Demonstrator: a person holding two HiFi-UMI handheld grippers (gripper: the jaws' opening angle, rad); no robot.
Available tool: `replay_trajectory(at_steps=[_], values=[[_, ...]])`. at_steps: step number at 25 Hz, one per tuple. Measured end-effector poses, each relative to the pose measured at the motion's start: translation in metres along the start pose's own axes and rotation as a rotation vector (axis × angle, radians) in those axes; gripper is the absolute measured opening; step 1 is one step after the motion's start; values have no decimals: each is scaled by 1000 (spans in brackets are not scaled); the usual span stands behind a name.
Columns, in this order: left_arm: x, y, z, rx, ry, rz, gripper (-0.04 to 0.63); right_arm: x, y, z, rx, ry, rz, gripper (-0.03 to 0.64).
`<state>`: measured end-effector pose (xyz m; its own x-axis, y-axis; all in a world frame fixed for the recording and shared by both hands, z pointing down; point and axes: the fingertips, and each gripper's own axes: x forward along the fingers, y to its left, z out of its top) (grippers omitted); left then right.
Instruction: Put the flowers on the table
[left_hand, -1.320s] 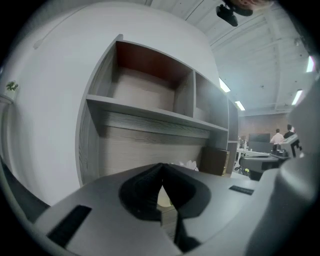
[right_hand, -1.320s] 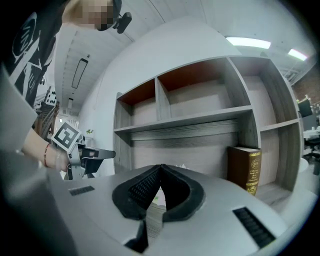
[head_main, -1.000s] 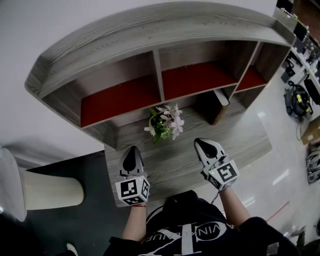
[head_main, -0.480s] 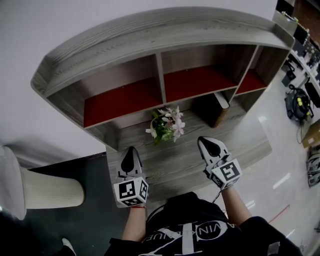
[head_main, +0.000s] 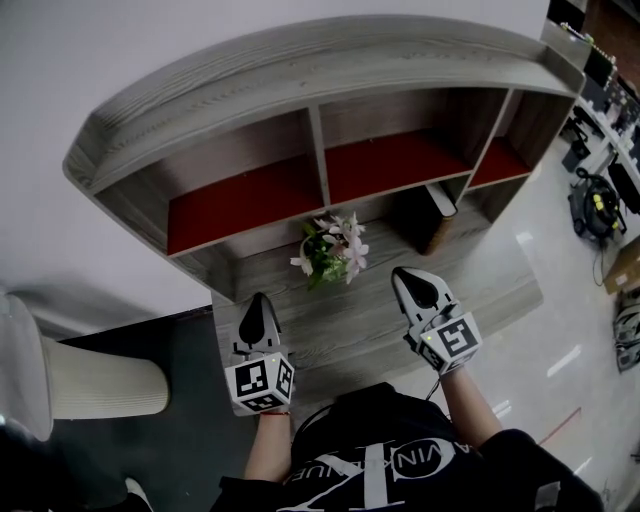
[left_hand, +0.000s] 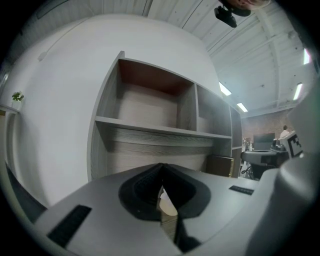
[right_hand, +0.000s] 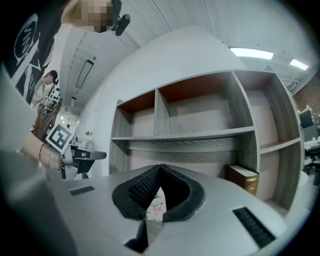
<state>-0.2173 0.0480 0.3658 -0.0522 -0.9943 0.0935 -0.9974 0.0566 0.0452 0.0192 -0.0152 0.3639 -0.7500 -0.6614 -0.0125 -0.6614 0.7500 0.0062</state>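
Fingers (head_main: 262, 322) together; left gripper (head_main: 258, 300), right gripper (head_main: 404, 277) flank flowers (head_main: 335, 250), well apart.

Past your right gripper (right_hand: 159, 167) you see only a sliver of the pink-and-white flower bunch (right_hand: 155, 207); in your head view its blooms hide whatever holds them. The pale shape (left_hand: 166, 203) beyond your left gripper (left_hand: 161, 165) is too cramped to identify; the cream ribbed cylinder (head_main: 100, 378), near left, is cut off

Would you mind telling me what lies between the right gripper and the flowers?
Nothing does. In the head view, only bare wood-grain table top separates the right gripper from the flowers, which stand ahead and to its left.
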Motion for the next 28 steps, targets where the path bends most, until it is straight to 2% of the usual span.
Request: replay_trajectory(at_steps=[28], values=[[-6, -5, -11, 3, 33, 2, 3, -9, -4, -4, 26, 1, -17, 9]])
